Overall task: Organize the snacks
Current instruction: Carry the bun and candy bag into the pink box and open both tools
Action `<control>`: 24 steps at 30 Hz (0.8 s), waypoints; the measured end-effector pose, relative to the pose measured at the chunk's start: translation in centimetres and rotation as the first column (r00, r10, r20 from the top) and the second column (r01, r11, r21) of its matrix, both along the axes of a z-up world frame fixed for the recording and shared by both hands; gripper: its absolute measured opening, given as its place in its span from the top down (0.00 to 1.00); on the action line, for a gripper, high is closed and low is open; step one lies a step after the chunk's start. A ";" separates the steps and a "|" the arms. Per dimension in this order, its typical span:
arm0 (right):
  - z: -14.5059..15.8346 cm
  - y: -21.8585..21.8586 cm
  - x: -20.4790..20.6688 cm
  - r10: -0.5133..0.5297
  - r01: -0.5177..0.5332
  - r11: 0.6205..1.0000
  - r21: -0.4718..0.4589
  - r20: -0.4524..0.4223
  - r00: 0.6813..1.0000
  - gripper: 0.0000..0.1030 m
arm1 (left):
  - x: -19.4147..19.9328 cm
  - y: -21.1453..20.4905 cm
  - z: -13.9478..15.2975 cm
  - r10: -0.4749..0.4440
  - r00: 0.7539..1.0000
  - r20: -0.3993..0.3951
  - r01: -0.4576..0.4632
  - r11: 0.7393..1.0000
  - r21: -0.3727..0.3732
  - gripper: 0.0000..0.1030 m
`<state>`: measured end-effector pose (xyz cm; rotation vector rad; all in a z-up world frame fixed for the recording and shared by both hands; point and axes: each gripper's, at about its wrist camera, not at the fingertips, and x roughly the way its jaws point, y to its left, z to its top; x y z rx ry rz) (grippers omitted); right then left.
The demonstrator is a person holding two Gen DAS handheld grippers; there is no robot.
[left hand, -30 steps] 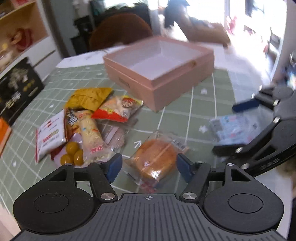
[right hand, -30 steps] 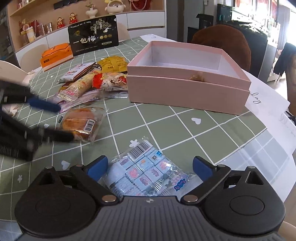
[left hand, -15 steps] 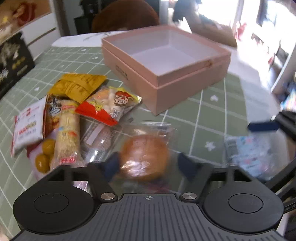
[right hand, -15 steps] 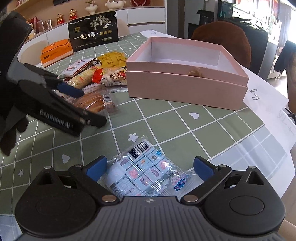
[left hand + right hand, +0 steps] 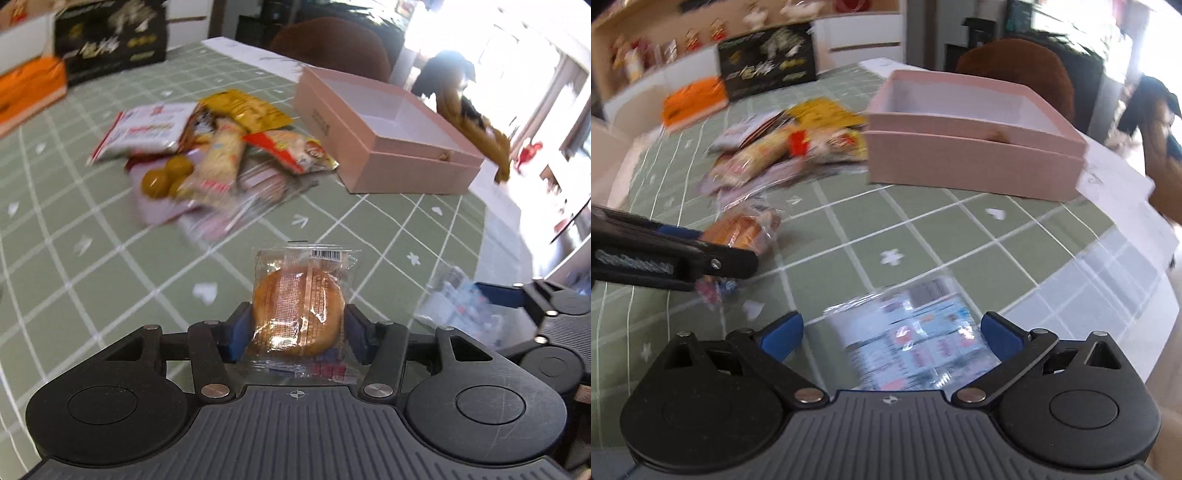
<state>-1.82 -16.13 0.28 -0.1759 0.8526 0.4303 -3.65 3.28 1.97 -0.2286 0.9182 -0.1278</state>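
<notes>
Your left gripper [image 5: 298, 328] has its fingers clamped on the wrapped bun [image 5: 297, 314], lifted above the green tabletop [image 5: 110, 258]. Your right gripper [image 5: 891, 334] is spreading its fingers, a blue sticker packet [image 5: 916, 332] lying loose between them. The pink box [image 5: 975, 147] sits beyond.

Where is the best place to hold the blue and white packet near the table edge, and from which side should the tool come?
Probably across its two long sides, near the middle. The blue and white packet lies flat on the green tablecloth, between the blue pads of the right tool, whose jaws are opening and do not touch it. Come down from above at a slant. The crinkly film may slip, so squeeze the contents, not a sealed end.
</notes>
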 end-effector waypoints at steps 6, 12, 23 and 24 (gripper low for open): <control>0.0 -0.5 0.1 0.084 -0.084 0.996 0.002 0.011 0.996 0.00 | -1.4 1.1 0.0 0.027 1.000 -0.005 -0.027 0.998 -0.059 0.43; 1.3 -0.5 0.5 0.108 -0.108 0.994 -0.015 0.003 0.994 0.36 | -1.2 -0.3 0.3 0.017 0.999 -0.030 -0.017 1.000 0.002 0.43; 3.7 -5.6 2.3 -0.022 0.027 0.985 0.170 -0.031 0.999 0.43 | 1.1 -3.0 5.8 -0.029 0.996 0.089 0.030 1.000 -0.007 0.43; 4.7 -6.0 2.8 -0.031 0.033 0.981 0.189 -0.015 0.999 0.43 | 2.1 -3.0 7.0 -0.034 0.991 0.126 0.039 0.999 -0.031 0.43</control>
